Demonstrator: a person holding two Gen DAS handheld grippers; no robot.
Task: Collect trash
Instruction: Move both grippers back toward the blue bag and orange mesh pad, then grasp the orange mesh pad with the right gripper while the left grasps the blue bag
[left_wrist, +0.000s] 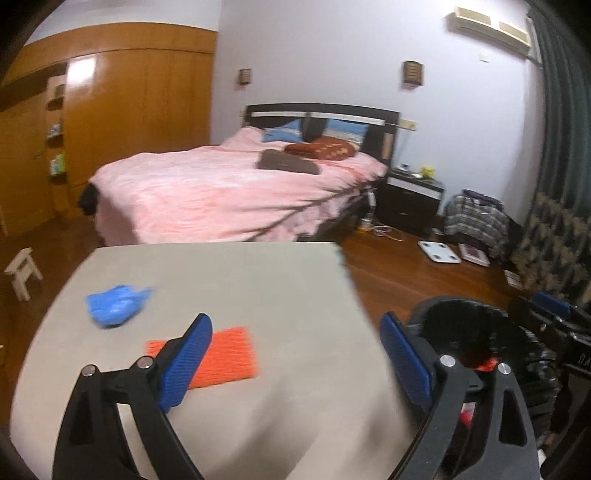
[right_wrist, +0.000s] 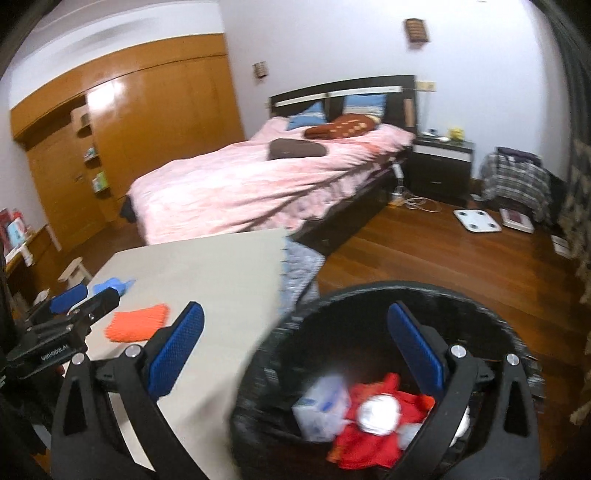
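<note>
A crumpled blue item (left_wrist: 117, 305) and a flat orange piece (left_wrist: 218, 354) lie on the grey table (left_wrist: 258, 280). My left gripper (left_wrist: 295, 354) is open and empty above the table, just right of the orange piece. A black bin (right_wrist: 388, 369) stands at the table's right edge; it holds a red wrapper (right_wrist: 373, 428), a white-blue packet (right_wrist: 321, 402) and a white round item (right_wrist: 380, 408). My right gripper (right_wrist: 295, 350) is open and empty, over the bin's left rim. The blue item (right_wrist: 112, 284) and orange piece (right_wrist: 136, 321) also show in the right wrist view.
A bed with a pink cover (left_wrist: 229, 188) stands behind the table. A small white stool (left_wrist: 22, 271) is at the left. A nightstand (left_wrist: 410, 201), a white scale (left_wrist: 439, 252) and a pile of clothes (left_wrist: 476, 221) are on the wooden floor at the right.
</note>
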